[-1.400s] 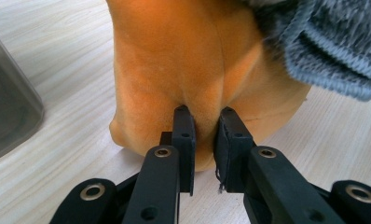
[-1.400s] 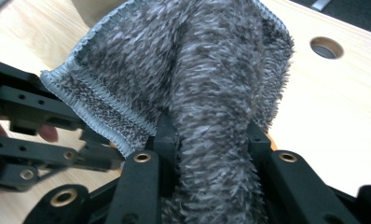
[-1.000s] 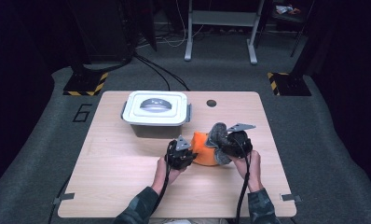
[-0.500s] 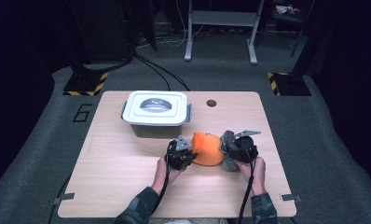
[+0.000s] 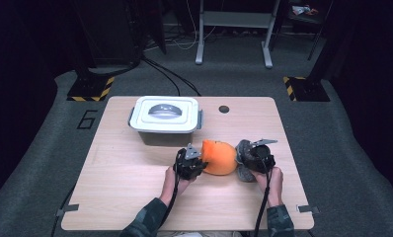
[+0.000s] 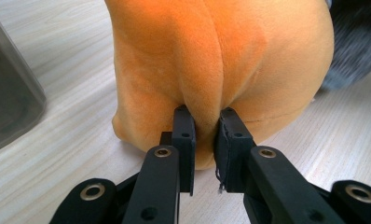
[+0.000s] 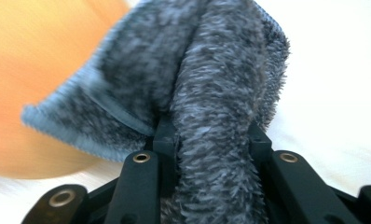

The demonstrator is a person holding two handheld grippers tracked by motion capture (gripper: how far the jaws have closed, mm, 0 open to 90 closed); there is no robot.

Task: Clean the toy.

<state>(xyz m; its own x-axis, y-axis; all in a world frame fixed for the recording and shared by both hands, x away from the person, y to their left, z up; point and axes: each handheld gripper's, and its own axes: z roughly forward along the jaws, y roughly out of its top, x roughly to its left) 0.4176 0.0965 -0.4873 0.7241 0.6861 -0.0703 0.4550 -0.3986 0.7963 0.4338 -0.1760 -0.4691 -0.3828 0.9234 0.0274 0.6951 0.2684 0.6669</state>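
Lidded box [image 5: 166, 120] blocks the rear; bare table [image 5: 110, 197] elsewhere.

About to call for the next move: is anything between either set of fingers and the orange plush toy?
Nothing visible. The left gripper is already shut on a fold of the orange plush toy, and the right gripper is shut on its grey furry part. The lidded container stands behind, apart from the toy.

"6" on the floor mat [image 5: 87, 120]
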